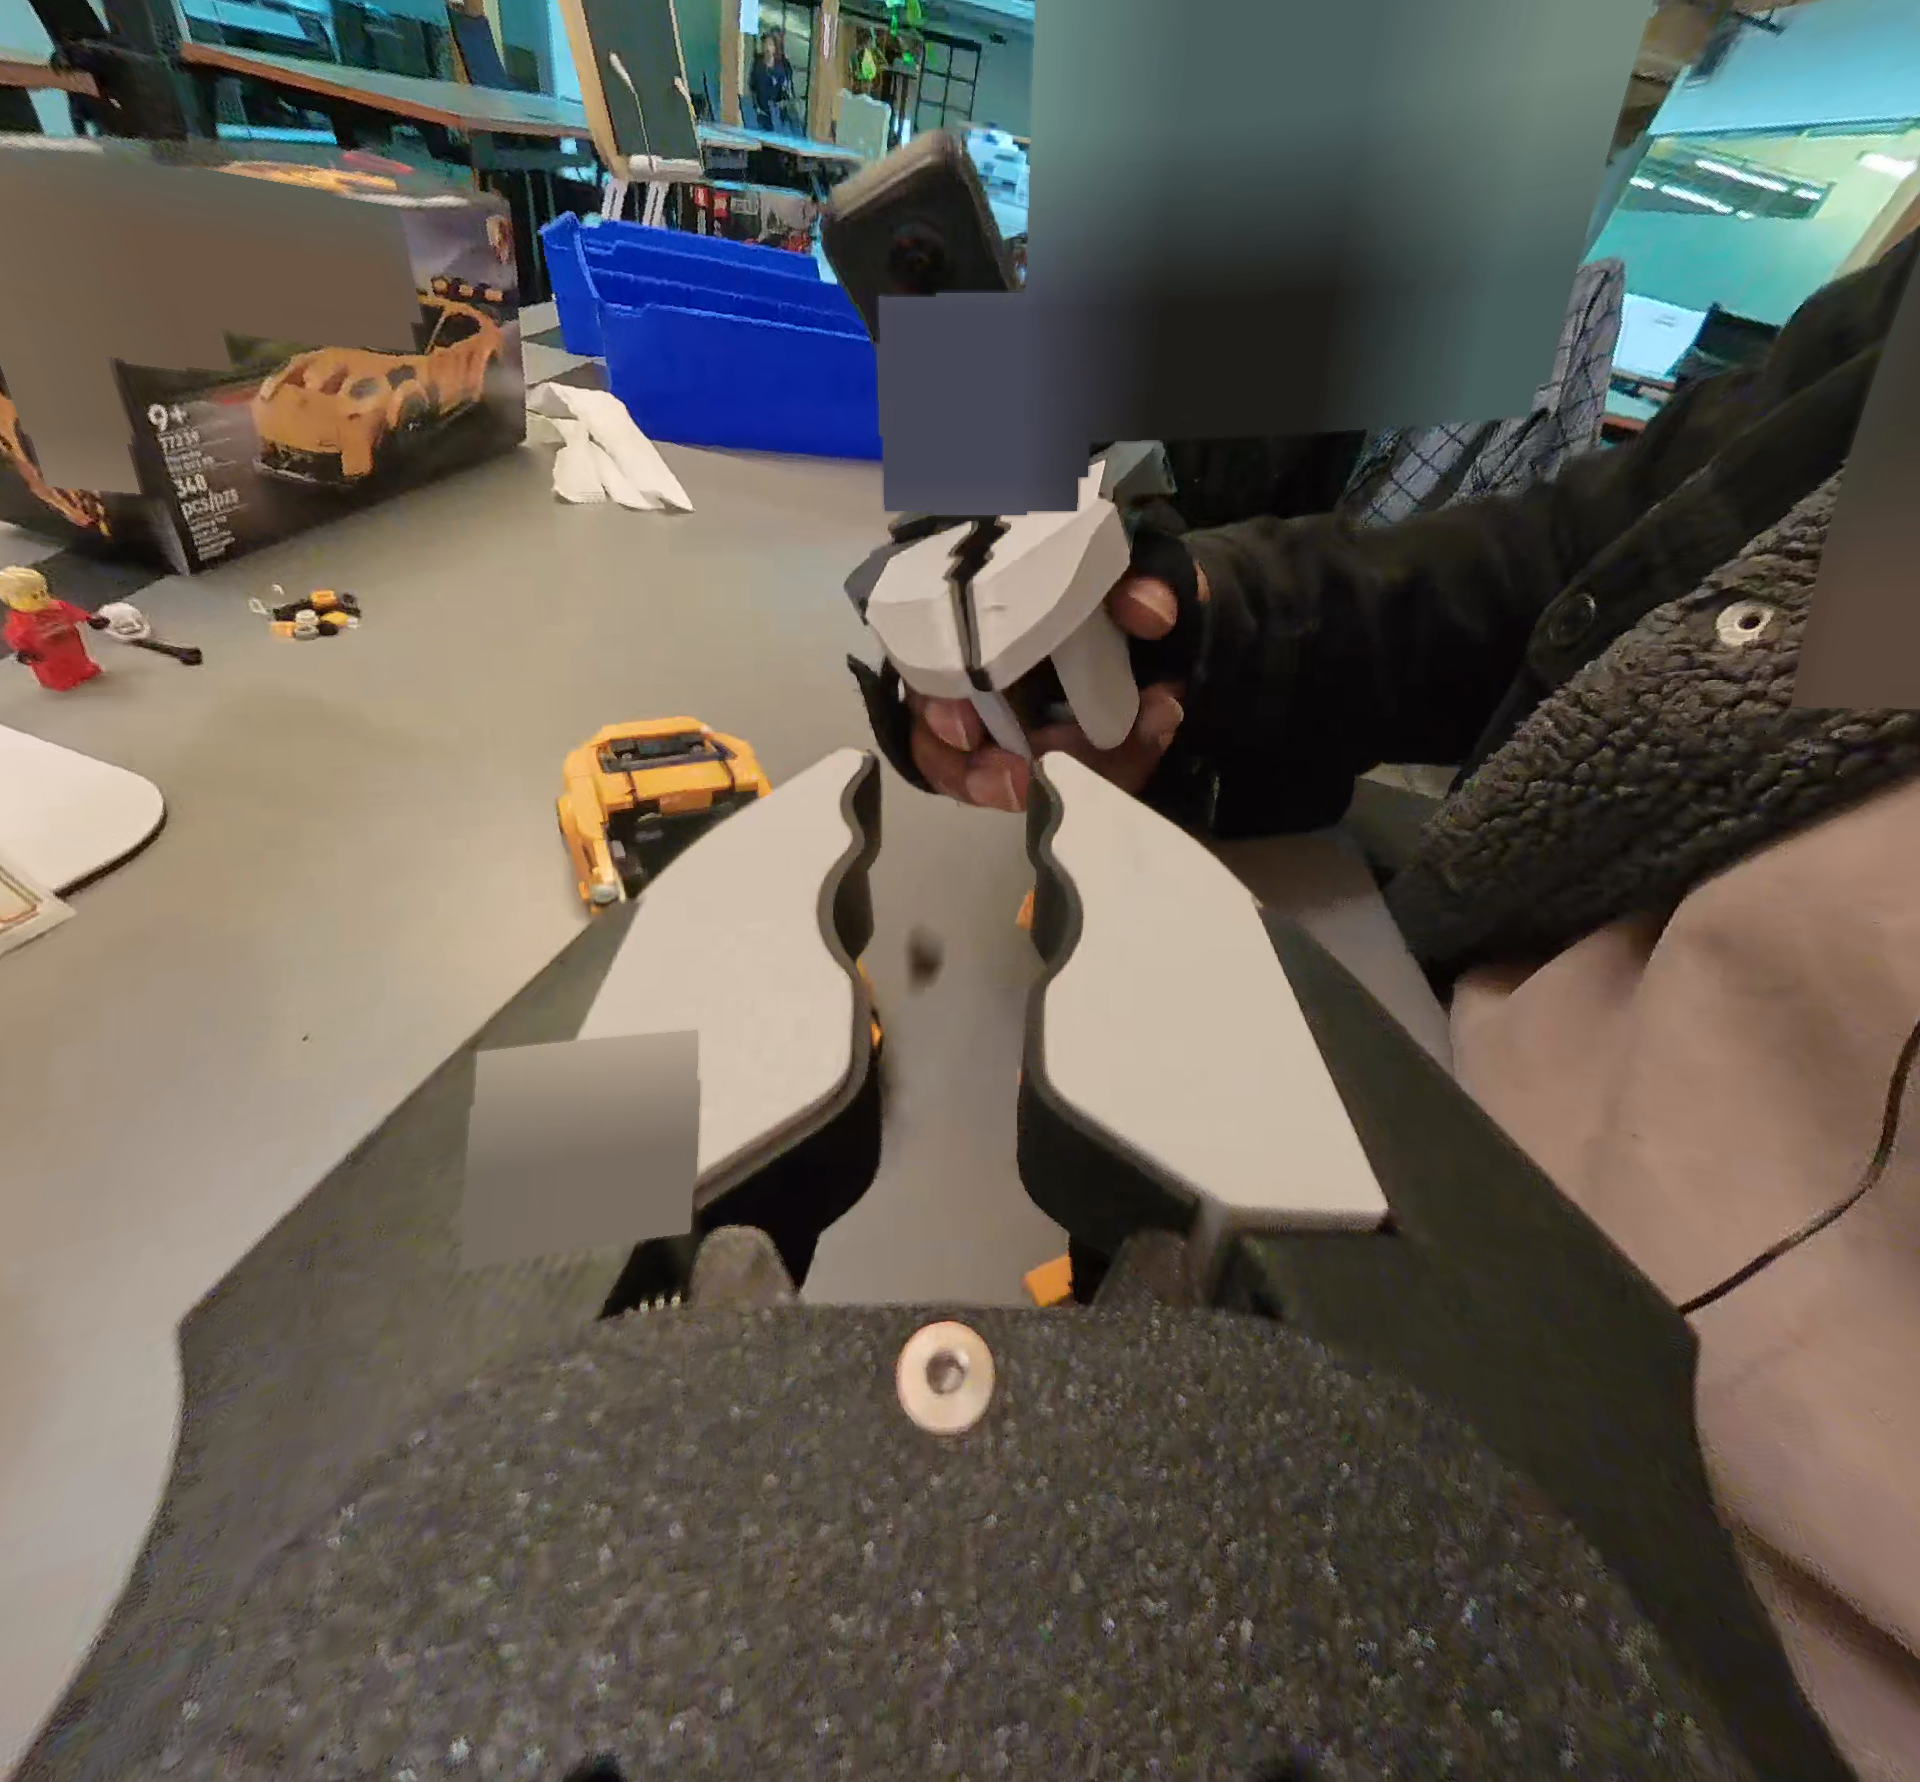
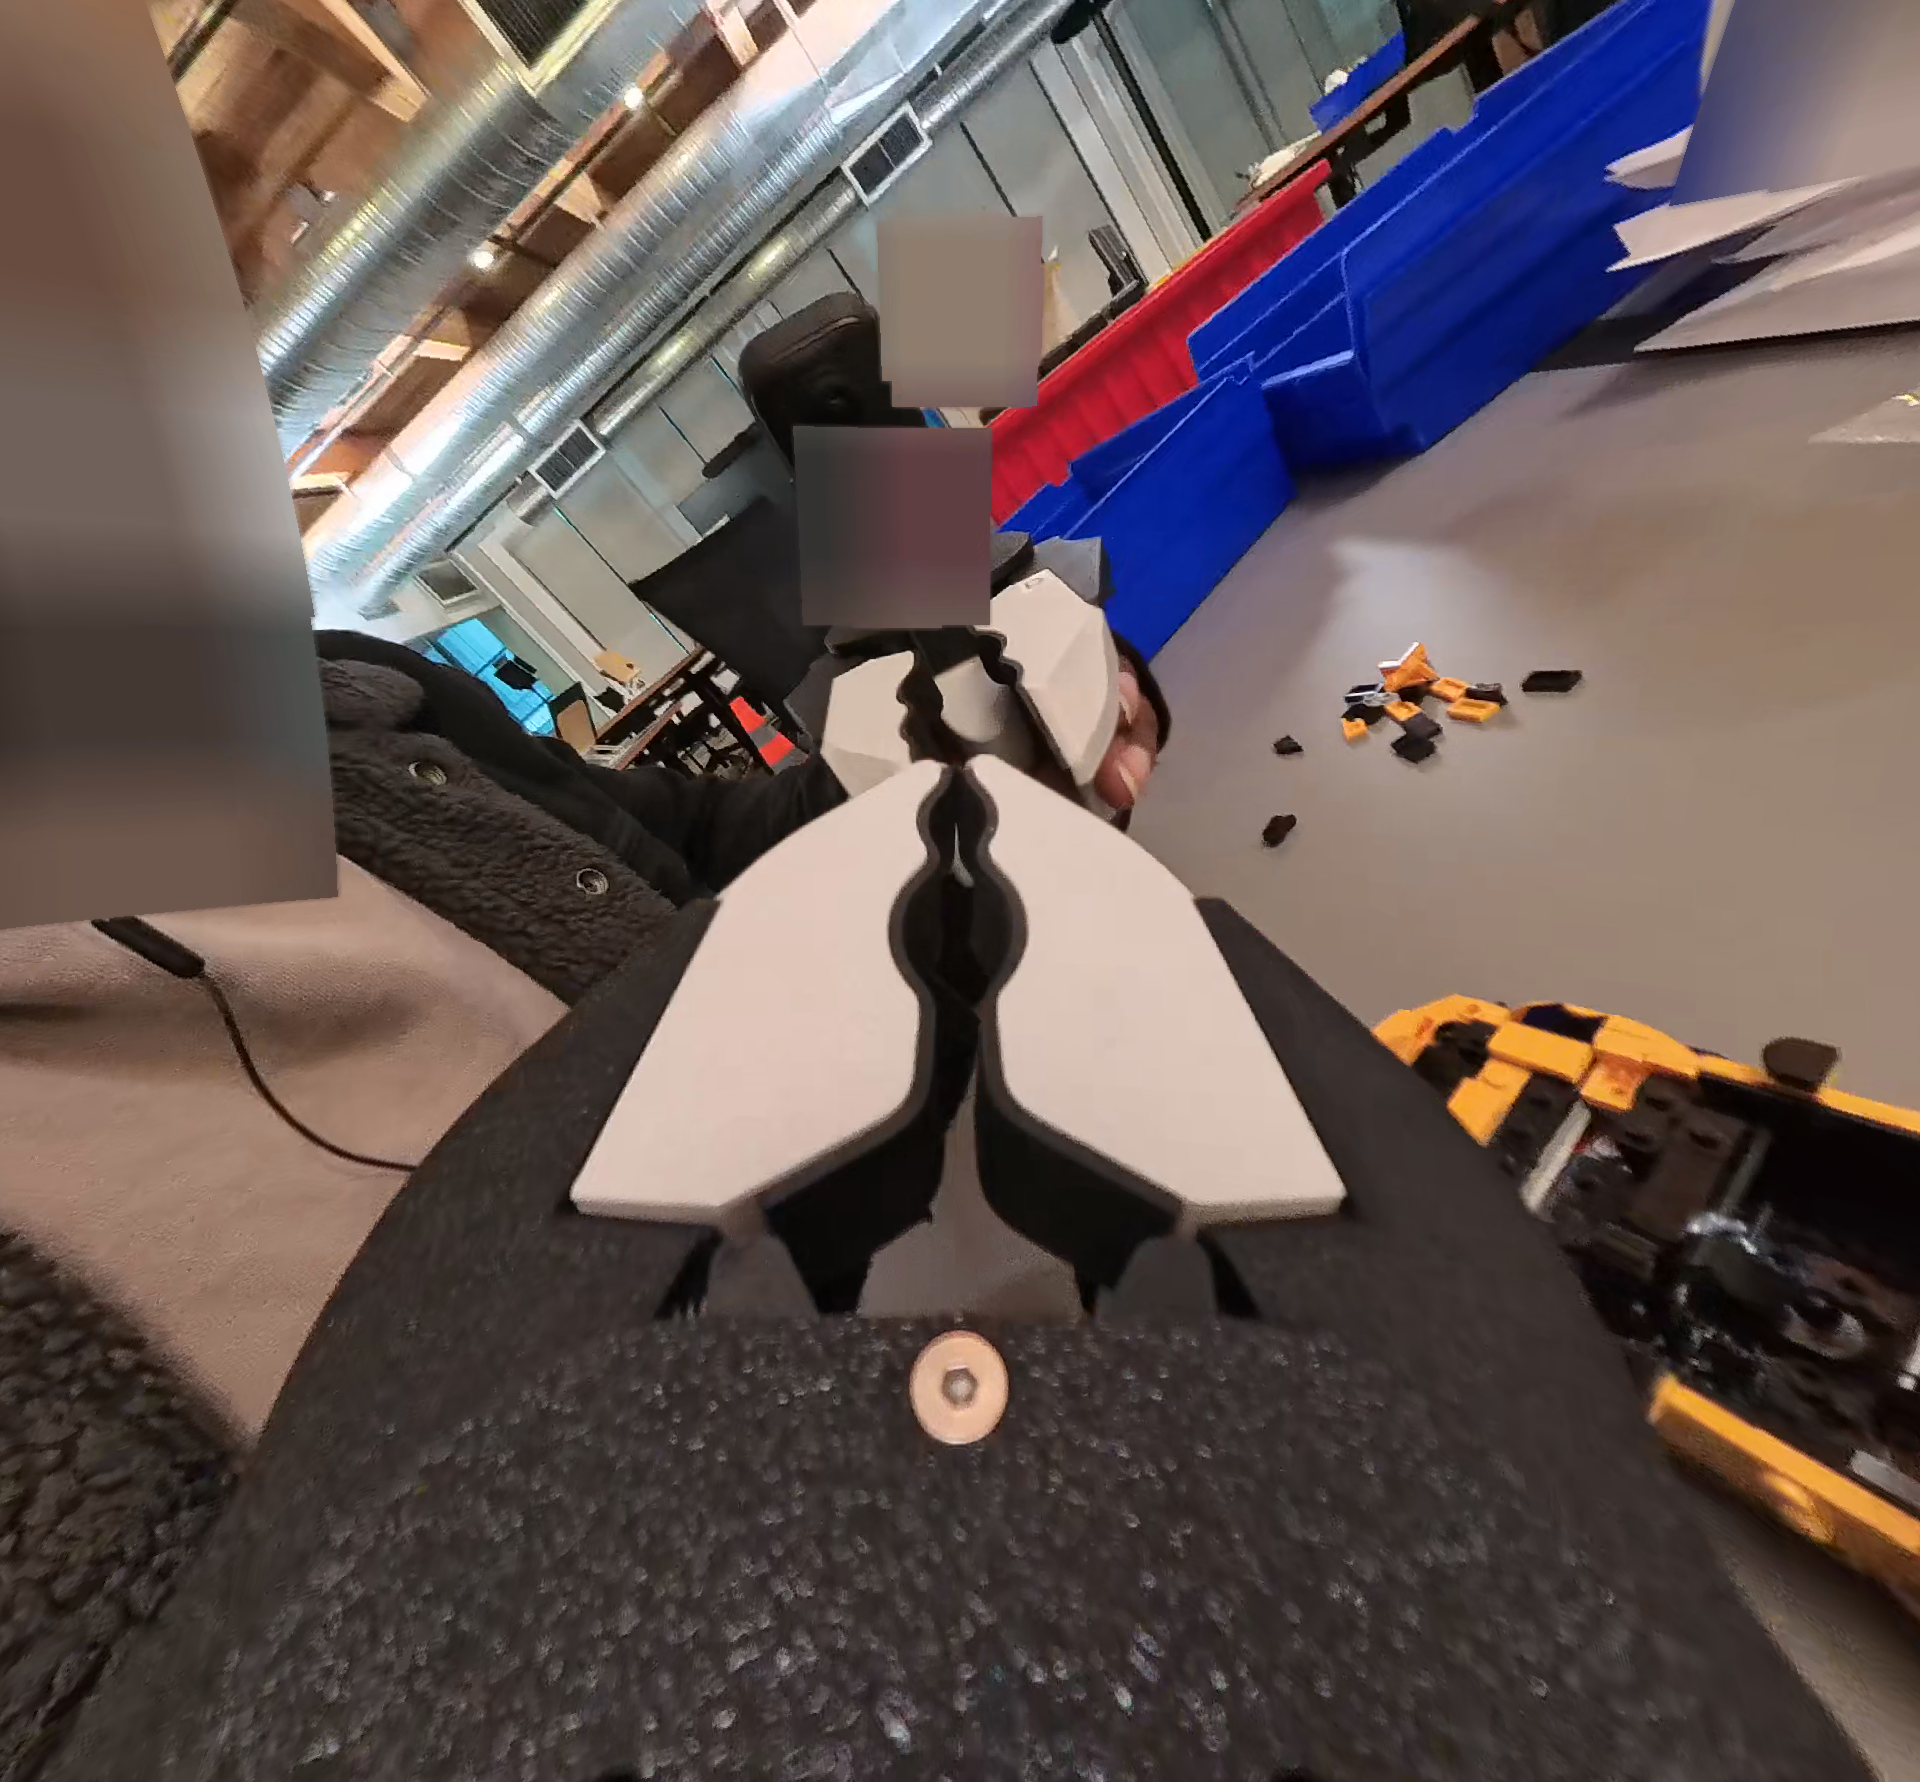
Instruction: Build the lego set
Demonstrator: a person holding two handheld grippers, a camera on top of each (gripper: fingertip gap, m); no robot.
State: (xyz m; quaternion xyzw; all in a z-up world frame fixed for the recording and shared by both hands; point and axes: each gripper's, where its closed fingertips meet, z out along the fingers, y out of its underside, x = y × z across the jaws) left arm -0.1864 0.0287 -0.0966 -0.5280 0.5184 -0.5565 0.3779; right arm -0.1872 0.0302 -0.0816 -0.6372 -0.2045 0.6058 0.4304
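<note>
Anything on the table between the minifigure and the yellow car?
In the left wrist view, bare grey table lies directly between minifigure and yellow car; a small pile of loose pieces sits slightly behind.

Bright, even light — fisheye edges, slight blur.

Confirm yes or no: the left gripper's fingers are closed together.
No, the left gripper is open, with bare grey table visible between its fingers.

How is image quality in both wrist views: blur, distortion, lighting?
Left wrist view: strong fisheye bend, even light, yellow car sharp, left gripper base soft. Right wrist view: tilted, the car at the edge blurred, loose pieces clear, right gripper sharp.
</note>
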